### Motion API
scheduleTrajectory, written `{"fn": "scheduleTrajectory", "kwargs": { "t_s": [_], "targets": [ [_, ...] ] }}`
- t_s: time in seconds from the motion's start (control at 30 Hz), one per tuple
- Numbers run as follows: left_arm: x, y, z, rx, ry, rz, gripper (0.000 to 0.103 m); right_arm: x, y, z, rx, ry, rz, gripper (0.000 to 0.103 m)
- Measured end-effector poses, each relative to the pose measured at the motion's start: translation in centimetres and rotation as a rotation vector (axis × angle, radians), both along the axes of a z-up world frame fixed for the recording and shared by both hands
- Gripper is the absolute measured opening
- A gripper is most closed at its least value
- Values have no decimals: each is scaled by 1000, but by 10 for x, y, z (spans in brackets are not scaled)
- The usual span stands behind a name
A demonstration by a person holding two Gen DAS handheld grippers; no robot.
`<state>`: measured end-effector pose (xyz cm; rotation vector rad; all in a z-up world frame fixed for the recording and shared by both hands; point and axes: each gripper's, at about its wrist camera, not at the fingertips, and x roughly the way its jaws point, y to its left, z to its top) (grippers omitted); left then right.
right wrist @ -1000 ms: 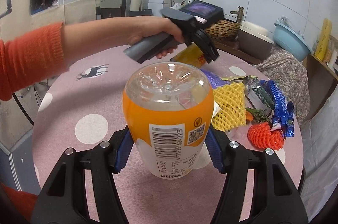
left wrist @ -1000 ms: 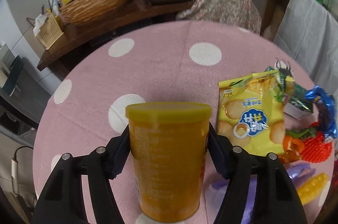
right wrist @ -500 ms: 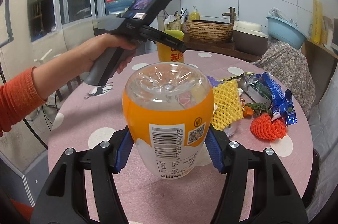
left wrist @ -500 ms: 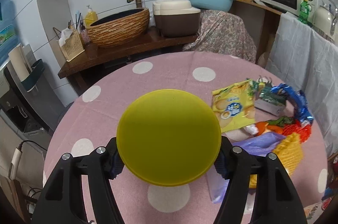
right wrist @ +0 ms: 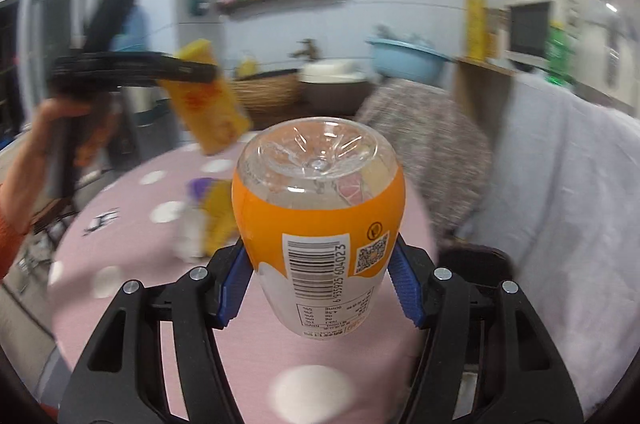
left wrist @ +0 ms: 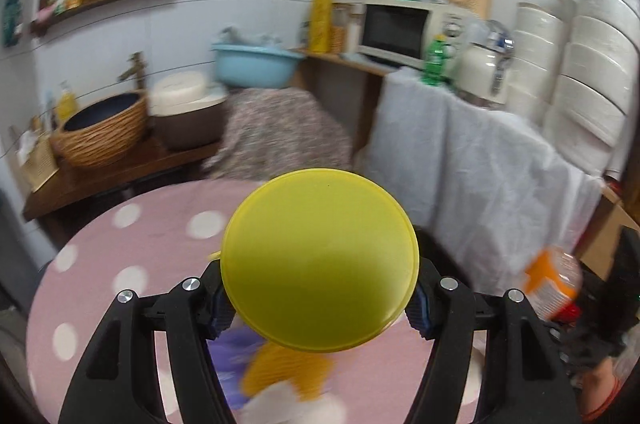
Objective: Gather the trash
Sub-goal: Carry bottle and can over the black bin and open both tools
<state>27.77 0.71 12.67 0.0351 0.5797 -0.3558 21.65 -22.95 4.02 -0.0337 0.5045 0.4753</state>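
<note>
Both pieces are lifted clear of the pink dotted desk (left wrist: pixel 168 216): the left gripper (left wrist: pixel 320 298) has its fingers clamped on a yellow lidded tub (left wrist: pixel 320 260), and the right gripper (right wrist: pixel 318 286) grips an orange-labelled clear plastic bottle (right wrist: pixel 320 216). Next, probably, carrying them to a bin; none is visible.

A home kitchen: microwave (left wrist: pixel 394 28) on a counter, basket-weave sink (left wrist: pixel 102 128) with tap, tiled walls.

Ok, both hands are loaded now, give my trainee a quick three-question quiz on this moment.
1. True or false: the left gripper is empty.
2. What does the right gripper hold? A) a blue basin B) an orange-labelled plastic bottle C) a microwave
3. Fill in: the tablecloth is pink with white ____.

Key:
1. False; it grips the yellow lidded canister.
2. B, the bottle, clear base toward the camera.
3. Dots.
</note>
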Motion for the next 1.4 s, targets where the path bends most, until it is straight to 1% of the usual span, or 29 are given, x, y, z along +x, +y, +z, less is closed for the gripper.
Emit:
{"fn": "scheduleTrajectory", "kwargs": {
  "t_s": [0.1, 0.13, 0.23, 0.33, 0.4, 0.47, 0.6, 0.67, 0.8, 0.83, 0.9, 0.93, 0.97, 1.03, 1.1, 1.17, 1.2, 1.27, 1.3, 1.37, 1.4],
  "targets": [
    [13, -54, -2, 0, -5, -75, 66, 39, -39, -22, -56, 52, -135, 62],
    [19, -68, -5, -5, 5, -98, 66, 56, -52, -35, -68, 90, -169, 62],
    [32, -115, -19, -19, 37, -154, 66, 101, -84, -83, -74, 209, -260, 62],
    [45, -159, -36, 1, 64, -196, 66, 140, -109, -135, -60, 332, -338, 62],
    [52, -185, -49, 29, 76, -212, 66, 163, -116, -168, -47, 421, -355, 62],
    [61, -208, -65, 58, 95, -218, 66, 181, -117, -194, -64, 482, -362, 62],
    [77, -238, -99, 94, 160, -213, 66, 211, -115, -244, -86, 608, -363, 62],
    [85, -248, -114, 113, 183, -205, 66, 219, -116, -261, -87, 646, -365, 62],
    [103, -264, -137, 141, 225, -187, 66, 234, -111, -289, -122, 721, -334, 62],
    [107, -267, -142, 148, 233, -182, 66, 235, -111, -295, -112, 745, -326, 62],
    [115, -272, -149, 164, 239, -172, 66, 233, -113, -299, -101, 755, -326, 64],
    [120, -274, -151, 171, 242, -166, 66, 231, -113, -298, -100, 751, -314, 68],
    [124, -277, -154, 175, 248, -162, 66, 227, -113, -297, -102, 742, -313, 73],
    [131, -278, -153, 147, 241, -152, 66, 219, -114, -290, -130, 710, -327, 75],
    [138, -282, -152, 115, 269, -150, 66, 205, -117, -281, -155, 655, -325, 75],
    [143, -289, -153, 128, 275, -149, 66, 188, -122, -270, -162, 607, -352, 75],
    [145, -293, -152, 142, 261, -150, 66, 178, -129, -263, -140, 582, -365, 75],
    [149, -298, -154, 141, 253, -146, 66, 163, -141, -253, -102, 554, -394, 75],
    [152, -300, -156, 133, 258, -145, 66, 152, -147, -247, -95, 536, -409, 76],
    [158, -305, -165, 128, 283, -140, 66, 135, -154, -239, -113, 497, -446, 77],
    [160, -308, -171, 131, 294, -137, 66, 124, -158, -236, -114, 477, -461, 80]
  ]
}}
